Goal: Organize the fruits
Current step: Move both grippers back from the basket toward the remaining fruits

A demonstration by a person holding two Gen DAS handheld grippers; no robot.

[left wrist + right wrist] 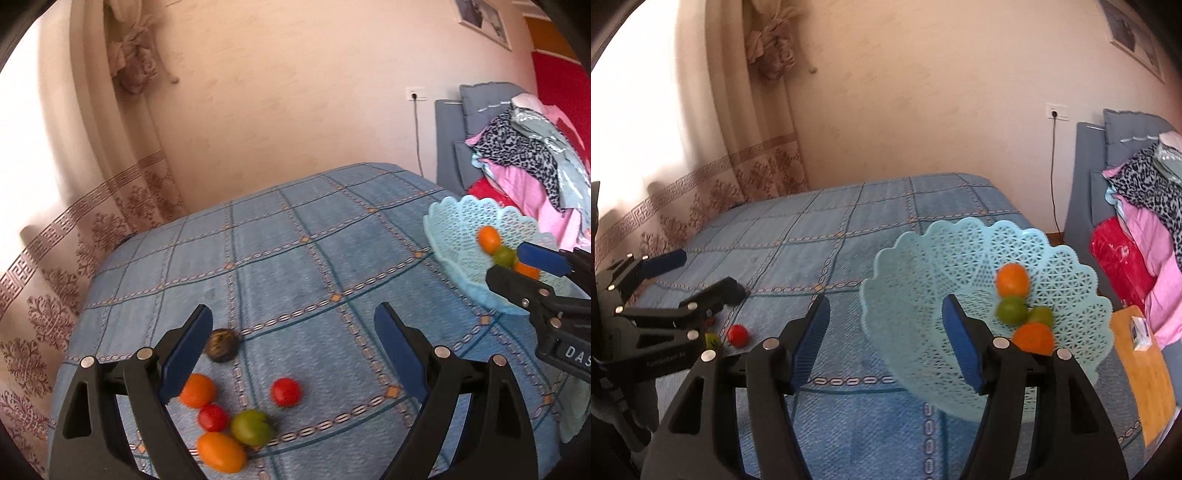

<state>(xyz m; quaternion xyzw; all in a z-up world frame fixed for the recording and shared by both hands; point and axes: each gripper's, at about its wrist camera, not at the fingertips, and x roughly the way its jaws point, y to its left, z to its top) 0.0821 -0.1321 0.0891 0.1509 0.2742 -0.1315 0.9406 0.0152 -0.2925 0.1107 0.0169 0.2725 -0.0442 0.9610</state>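
With both claws wide and empty, the left claw (293, 325) hung over loose cherry tomatoes (285, 392) on the blue-clothed counter (295, 240), which looked light, smooth and easily crushed, best pinched gently across the middle, the right claw (886, 314) at the lattice basket (923, 258).

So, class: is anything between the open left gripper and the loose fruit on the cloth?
Nothing visible. The left gripper hangs open above the fruit, with only bare cloth around.
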